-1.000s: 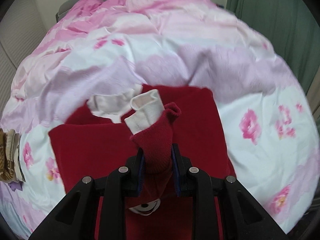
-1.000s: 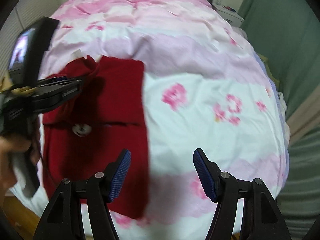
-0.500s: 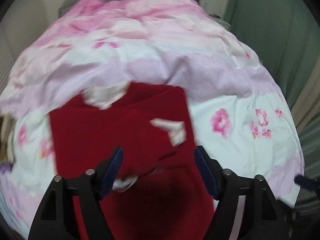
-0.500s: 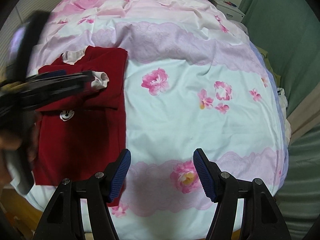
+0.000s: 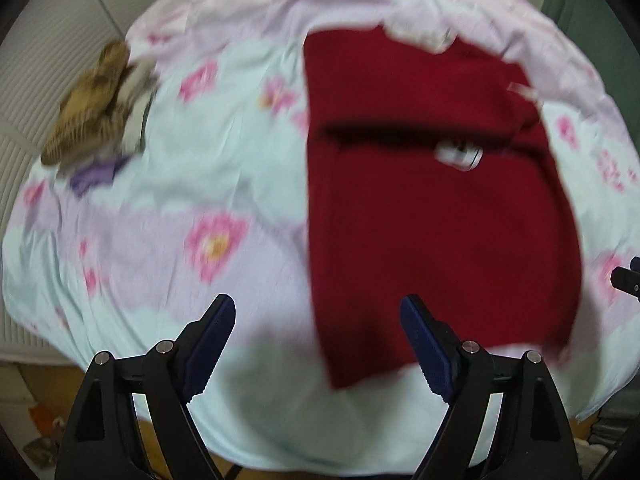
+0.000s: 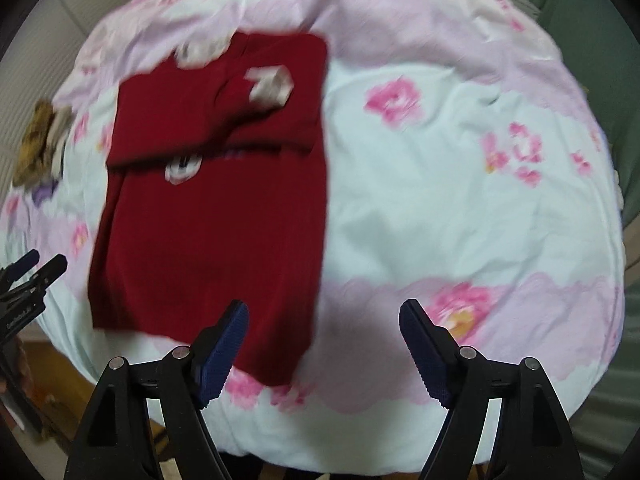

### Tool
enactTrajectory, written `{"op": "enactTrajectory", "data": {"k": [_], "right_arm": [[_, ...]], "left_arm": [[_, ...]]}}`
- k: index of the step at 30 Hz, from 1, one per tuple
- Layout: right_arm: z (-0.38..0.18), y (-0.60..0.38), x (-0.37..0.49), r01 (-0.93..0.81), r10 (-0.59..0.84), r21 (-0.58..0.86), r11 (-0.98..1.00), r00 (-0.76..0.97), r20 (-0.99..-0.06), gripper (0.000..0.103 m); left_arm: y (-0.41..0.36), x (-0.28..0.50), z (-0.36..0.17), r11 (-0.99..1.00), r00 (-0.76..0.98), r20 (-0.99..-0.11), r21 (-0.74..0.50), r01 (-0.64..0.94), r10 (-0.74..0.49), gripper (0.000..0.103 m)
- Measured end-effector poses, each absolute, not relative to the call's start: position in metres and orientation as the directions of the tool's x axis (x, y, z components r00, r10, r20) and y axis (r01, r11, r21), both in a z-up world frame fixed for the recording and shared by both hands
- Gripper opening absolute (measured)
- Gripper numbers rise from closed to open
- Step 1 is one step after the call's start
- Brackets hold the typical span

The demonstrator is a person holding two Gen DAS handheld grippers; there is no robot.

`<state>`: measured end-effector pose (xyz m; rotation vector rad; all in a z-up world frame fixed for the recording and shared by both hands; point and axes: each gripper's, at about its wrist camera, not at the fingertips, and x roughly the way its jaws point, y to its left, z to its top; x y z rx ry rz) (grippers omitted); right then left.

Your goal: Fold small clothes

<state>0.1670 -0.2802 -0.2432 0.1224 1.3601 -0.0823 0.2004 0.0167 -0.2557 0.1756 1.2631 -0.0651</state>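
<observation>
A small dark red sweater lies flat on the flowered bed cover, its sleeves folded across the chest. It shows in the right wrist view too, with a white cuff on top and a white collar at the far end. My left gripper is open and empty above the near hem's left corner. My right gripper is open and empty above the hem's right corner. The left gripper's tips show at the left edge of the right wrist view.
The pink and white flowered bed cover fills both views. A brown patterned bundle of cloth lies at the bed's left edge, with a purple piece beside it. A green curtain hangs at the right.
My left gripper let go of the red sleeve, which now lies folded over the chest, and drew back toward the hem at the left. My right gripper shifted left toward the sweater.
</observation>
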Motion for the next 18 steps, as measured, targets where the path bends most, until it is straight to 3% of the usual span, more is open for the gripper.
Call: {"op": "enactTrajectory", "data": {"k": [8, 18], "right_arm": [[-0.311, -0.265, 0.140, 0.209, 0.095, 0.104, 0.972, 0.050, -0.994, 0.078], [-0.348, -0.266, 0.133, 0.300, 0.141, 0.134, 0.944, -0.004, -0.990, 0.078]], "left_arm": [[0.050, 0.189, -0.301, 0.997, 0.162, -0.984, -0.073, 0.029, -0.077, 0.085], [0.056, 0.201, -0.350, 0.973, 0.040, -0.976, -0.218, -0.078, -0.216, 0.084]]}}
